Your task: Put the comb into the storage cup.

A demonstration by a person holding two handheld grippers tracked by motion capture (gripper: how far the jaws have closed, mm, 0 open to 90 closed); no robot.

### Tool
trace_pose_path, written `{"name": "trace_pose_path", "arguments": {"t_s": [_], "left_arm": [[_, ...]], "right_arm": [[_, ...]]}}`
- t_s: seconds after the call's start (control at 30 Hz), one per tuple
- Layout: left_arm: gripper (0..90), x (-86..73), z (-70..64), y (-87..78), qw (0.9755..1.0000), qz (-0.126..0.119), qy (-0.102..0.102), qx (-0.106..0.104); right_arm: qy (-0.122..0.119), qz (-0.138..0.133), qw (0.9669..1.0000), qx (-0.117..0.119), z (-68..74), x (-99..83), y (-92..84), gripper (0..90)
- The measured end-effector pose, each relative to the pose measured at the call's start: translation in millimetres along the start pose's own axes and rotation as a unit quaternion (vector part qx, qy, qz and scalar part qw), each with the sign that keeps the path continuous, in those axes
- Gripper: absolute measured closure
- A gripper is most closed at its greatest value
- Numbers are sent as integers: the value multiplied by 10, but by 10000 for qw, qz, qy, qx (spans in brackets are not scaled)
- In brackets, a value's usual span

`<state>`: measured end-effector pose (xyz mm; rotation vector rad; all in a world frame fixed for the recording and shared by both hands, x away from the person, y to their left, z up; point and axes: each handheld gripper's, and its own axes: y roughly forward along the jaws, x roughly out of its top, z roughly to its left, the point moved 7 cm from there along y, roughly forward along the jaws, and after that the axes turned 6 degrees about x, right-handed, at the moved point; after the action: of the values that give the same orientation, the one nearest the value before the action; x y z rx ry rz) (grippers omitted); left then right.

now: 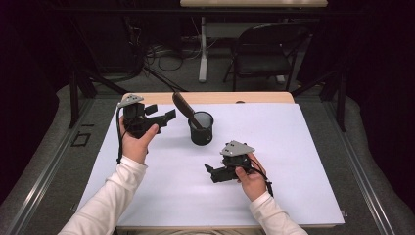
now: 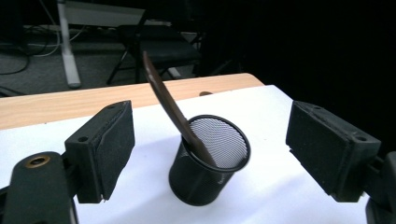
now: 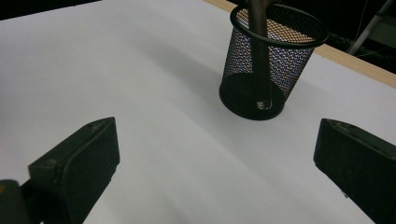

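Left gripper (image 1: 164, 115), held above the table's left side, stands wide with nothing between its pads. Just right of it, a black mesh cup (image 1: 201, 128) sits on the white sheet (image 1: 293, 161), a dark brown utensil (image 1: 184, 108) leaning inside. Right gripper (image 1: 210, 171) rests nearer, spread and empty.
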<state>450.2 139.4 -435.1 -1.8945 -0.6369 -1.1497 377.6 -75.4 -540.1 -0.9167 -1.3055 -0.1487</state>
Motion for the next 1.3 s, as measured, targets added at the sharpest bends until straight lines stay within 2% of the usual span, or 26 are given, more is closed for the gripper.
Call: {"name": "trace_pose_path", "arguments": {"t_s": [0.27, 0.4, 0.5, 0.6, 0.67, 0.8, 1.07, 1.3], "left_arm": [[159, -70, -108, -94, 9991, 35, 281, -327], [159, -106, -145, -133, 9983, 75, 443, -367], [159, -133, -174, -166, 9973, 108, 578, -451], [159, -161, -192, -193, 9954, 162, 793, -517], [159, -177, -197, -211, 9943, 169, 931, -482], [159, -225, -225, -261, 9917, 188, 1127, -598], [159, -332, -300, -356, 9876, 220, 1366, -737], [159, -456, -324, -465, 9867, 124, 1400, -818]], "right_arm": [[-6, 1, 10000, -10, -3, -1, 0, 2], [-11, -2, 10000, -8, -1, -1, 1, 2], [-11, -5, 10000, -12, -2, -1, 2, 2], [-14, -3, 10000, -15, -2, -1, 2, 2], [-15, 0, 10000, -18, 2, -2, 3, 2], [-18, 3, 10000, -21, 1, -3, 2, 2], [-21, 22, 10000, -28, 2, -11, 9, 2], [-23, 5, 10000, -23, -3, -7, 0, 2]]}}
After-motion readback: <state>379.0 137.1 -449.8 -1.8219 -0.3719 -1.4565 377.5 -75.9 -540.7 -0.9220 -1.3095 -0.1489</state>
